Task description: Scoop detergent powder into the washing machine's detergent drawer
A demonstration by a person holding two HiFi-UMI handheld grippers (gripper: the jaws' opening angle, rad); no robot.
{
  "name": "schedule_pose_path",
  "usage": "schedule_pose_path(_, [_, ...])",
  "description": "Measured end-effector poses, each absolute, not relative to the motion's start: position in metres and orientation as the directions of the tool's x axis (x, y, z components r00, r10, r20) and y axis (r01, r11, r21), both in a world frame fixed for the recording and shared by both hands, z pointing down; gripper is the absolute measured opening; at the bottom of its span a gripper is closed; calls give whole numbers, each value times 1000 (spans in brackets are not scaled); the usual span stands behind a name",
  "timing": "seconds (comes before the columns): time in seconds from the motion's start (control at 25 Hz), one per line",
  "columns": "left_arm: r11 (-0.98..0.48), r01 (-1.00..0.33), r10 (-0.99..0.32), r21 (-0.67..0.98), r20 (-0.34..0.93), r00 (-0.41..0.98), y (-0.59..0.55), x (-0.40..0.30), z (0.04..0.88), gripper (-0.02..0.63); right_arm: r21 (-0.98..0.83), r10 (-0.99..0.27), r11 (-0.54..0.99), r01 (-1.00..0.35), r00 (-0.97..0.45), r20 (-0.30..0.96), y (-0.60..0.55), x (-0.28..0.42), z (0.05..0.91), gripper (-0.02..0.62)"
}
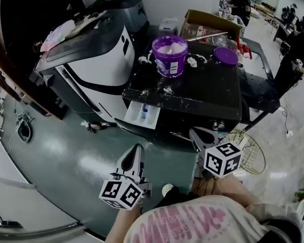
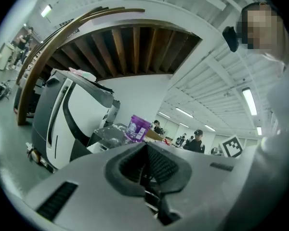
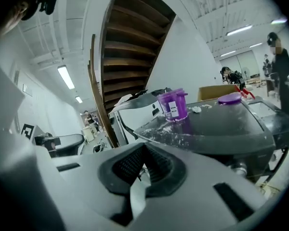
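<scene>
A purple tub (image 1: 169, 54) filled with white powder stands open on the black washing machine top (image 1: 207, 92). Its purple lid (image 1: 226, 55) lies to the right. Spilled powder dots the top around the tub. The white detergent drawer (image 1: 143, 114) is pulled out at the machine's front left. Both grippers hang low in front of the machine, near the person's body and well apart from the drawer and tub. My left gripper (image 1: 138, 147) is shut and empty, as is my right gripper (image 1: 195, 133). The tub (image 2: 137, 128) shows far ahead of the left gripper (image 2: 145, 150). Past the right gripper (image 3: 143, 153) stands the tub (image 3: 173, 105).
A white and black machine (image 1: 91, 59) stands left of the washer. A cardboard box (image 1: 207, 22) sits behind the tub. A wire basket (image 1: 251, 153) is on the floor at the right. People stand at the far right. The green floor (image 1: 66, 156) lies below.
</scene>
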State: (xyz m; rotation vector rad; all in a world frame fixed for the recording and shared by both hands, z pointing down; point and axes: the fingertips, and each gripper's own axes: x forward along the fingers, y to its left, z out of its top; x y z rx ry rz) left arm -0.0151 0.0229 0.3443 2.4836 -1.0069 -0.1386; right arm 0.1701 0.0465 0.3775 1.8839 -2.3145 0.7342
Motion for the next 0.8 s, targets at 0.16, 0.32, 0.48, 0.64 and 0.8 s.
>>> schedule_pose_path(0.16, [-662,-597,-656,453,35,754,-14,-14,317,3,-381,-908,139,-914,-272,320,18,161,350,-2])
schedule_pose_path(0.32, [-694,-578,-636,428,11,772,-32,-8,301,3,-377,-923,129,-917,-251,293,-2,161,334,-2])
schedule_pose_path(0.48, [-686,-540,-620,488,-3,785,-41,-2,306,3,-384,-915,103,-918,-238,325,-8,167,341,-2])
schedule_pose_path(0.64, [-686,-530,-605,498,13,796,-51,3,312,3,-368,-910,69,-927,-210,357,-21,180,349,-2])
schedule_pose_path(0.8, [-674,-558,-615,483,51,787,-69,6,321,3,-350,-915,66,-935,-196,352,-45,195,351,-2])
